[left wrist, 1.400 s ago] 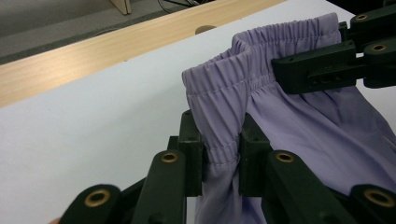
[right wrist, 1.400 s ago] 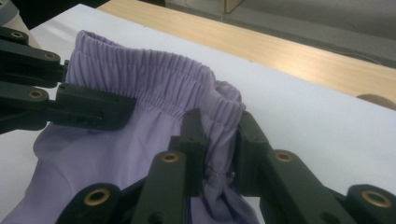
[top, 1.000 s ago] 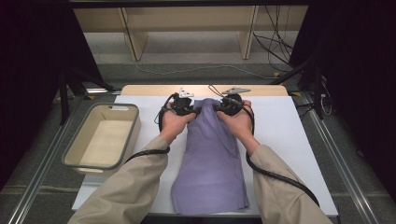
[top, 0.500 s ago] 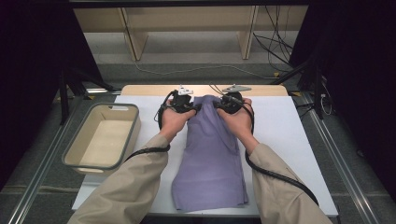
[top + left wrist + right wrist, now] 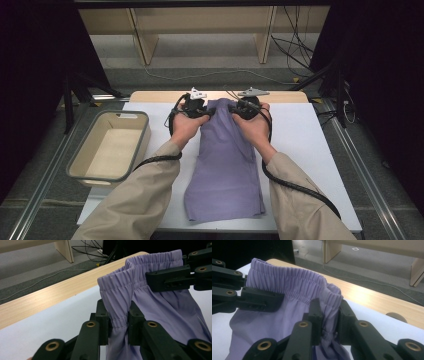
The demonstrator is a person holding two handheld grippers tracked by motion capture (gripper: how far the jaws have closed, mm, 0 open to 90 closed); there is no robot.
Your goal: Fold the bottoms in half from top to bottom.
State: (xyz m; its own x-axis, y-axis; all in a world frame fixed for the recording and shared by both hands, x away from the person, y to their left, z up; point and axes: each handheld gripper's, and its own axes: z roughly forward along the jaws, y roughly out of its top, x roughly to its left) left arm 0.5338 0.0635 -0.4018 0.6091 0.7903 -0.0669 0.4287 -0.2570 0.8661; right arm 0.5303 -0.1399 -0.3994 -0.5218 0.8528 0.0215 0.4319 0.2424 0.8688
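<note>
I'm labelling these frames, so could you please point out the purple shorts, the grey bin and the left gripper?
purple shorts [image 5: 225, 170], high view, flat fabric mid-leg.
grey bin [image 5: 142, 135], high view, right rim.
left gripper [image 5: 118, 323], left gripper view, between jaws clamped on the waistband.

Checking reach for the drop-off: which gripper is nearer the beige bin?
Left. The left gripper grips the purple shorts just right of the beige bin; the right gripper holds the waistband farther right.

No readable text, label or number anywhere.
</note>
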